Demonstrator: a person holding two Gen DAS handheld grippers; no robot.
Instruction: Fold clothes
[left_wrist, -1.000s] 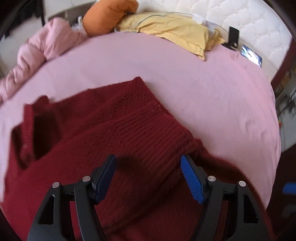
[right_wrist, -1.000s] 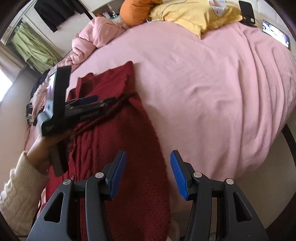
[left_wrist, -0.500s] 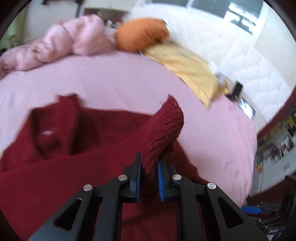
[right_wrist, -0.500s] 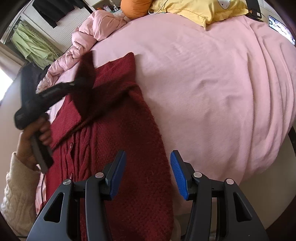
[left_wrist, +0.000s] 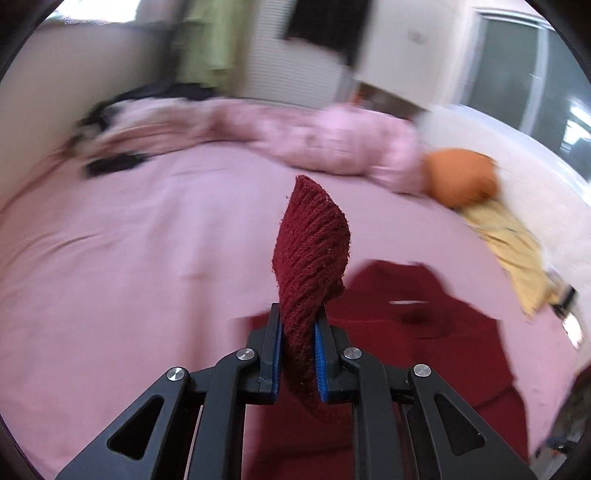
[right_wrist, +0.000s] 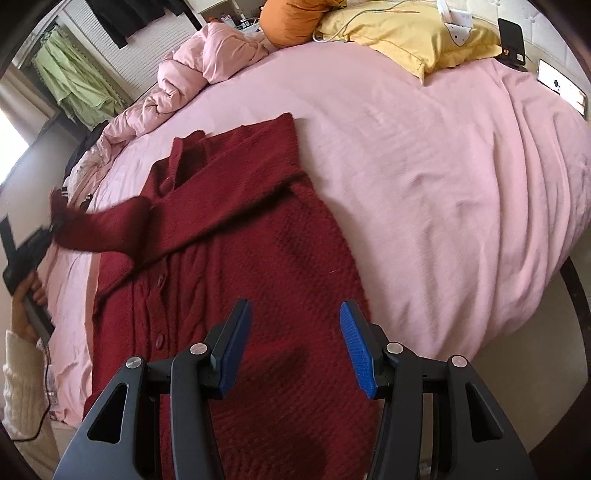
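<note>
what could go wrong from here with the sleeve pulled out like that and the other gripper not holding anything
1. The left gripper pinches only the cuff end of the sleeve, so the knit may slip from the pads.
2. The right gripper hangs open above the red cardigan; with nothing pinning the body, the pull may drag it across the pink sheet.

A pink sheet (right_wrist: 424, 155) covers the bed, with a bunched pink duvet (right_wrist: 199, 66) along its far edge. An orange cushion (right_wrist: 291, 22) touches a yellow pillow (right_wrist: 406, 33); green clothes (right_wrist: 74, 81) hang behind.
</note>
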